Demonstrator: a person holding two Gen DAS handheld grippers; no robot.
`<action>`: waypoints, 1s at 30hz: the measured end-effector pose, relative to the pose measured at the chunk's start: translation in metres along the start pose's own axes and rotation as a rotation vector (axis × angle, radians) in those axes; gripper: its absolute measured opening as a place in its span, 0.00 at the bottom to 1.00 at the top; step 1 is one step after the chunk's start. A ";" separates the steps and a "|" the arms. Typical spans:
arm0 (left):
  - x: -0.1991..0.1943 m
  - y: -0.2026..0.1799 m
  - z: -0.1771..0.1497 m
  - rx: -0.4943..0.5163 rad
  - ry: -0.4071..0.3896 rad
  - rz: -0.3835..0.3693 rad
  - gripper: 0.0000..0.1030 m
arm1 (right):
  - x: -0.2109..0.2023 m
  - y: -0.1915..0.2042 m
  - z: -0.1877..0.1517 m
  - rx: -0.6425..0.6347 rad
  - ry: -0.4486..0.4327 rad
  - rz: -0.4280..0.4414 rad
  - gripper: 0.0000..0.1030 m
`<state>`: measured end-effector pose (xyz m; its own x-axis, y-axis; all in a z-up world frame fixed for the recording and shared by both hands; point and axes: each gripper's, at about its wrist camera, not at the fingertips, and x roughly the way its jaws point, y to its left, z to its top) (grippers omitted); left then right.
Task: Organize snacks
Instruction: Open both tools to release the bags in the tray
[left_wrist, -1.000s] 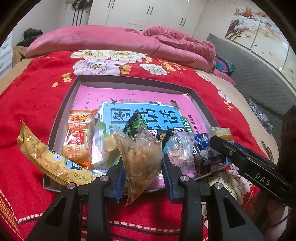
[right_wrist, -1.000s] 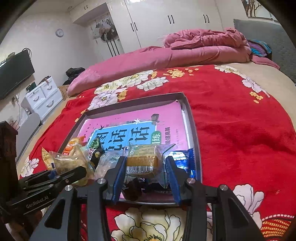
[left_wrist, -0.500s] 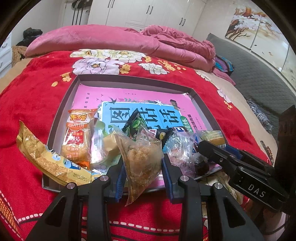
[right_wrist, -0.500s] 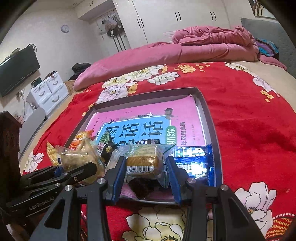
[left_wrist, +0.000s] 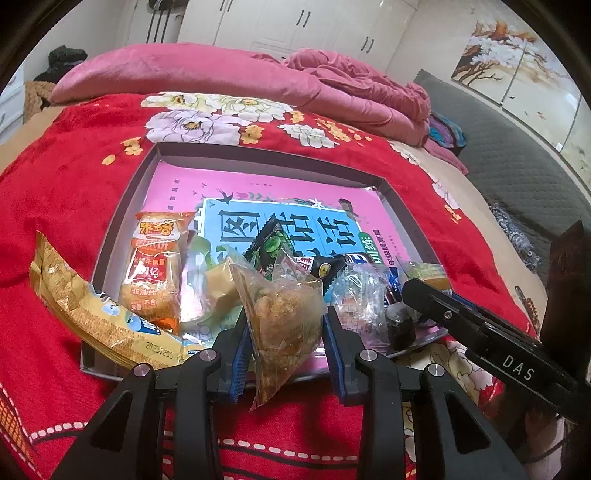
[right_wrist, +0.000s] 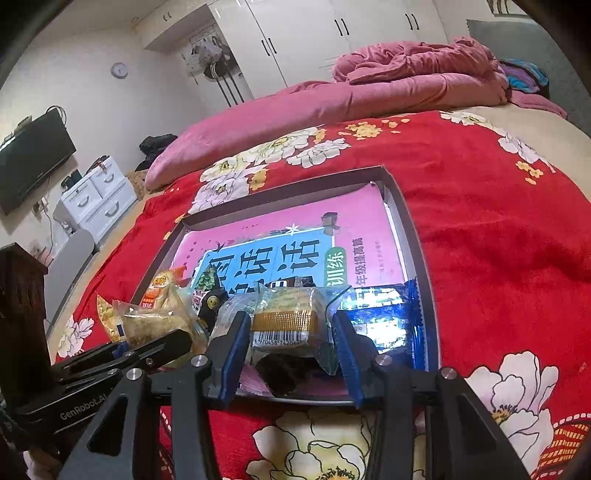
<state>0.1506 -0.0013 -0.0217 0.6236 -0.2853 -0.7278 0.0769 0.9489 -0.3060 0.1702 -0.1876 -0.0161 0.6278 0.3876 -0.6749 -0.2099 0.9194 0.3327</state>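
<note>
Here, a tray (left_wrist: 122, 206) on the bed holds a book (left_wrist: 266, 206) and snacks; the left hand-held gripper (left_wrist: 284, 343) pinches a clear bag (left_wrist: 284, 314), the right hand-held gripper (right_wrist: 291, 343) a cake packet (right_wrist: 288, 321).

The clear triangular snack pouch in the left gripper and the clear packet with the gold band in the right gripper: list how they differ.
The clear triangular snack pouch tapers to a point hanging below the left gripper; the clear packet with the gold band is blocky and sits level in the right gripper. The pouch holds crumbly brown filling; the packet shows a barcode label. Both are transparent wrappers held between blue pads.
</note>
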 end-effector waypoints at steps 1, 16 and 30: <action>0.000 0.000 0.000 0.000 0.000 0.000 0.36 | 0.000 0.000 0.000 0.002 0.000 -0.001 0.46; -0.001 -0.002 0.001 0.020 -0.007 0.022 0.36 | -0.008 -0.003 0.002 0.014 -0.031 -0.006 0.56; -0.007 -0.004 0.002 0.035 -0.029 0.043 0.43 | -0.009 -0.003 0.002 -0.006 -0.031 -0.042 0.62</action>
<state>0.1477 -0.0030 -0.0136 0.6493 -0.2404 -0.7215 0.0763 0.9645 -0.2527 0.1672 -0.1942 -0.0096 0.6592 0.3465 -0.6674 -0.1870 0.9352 0.3008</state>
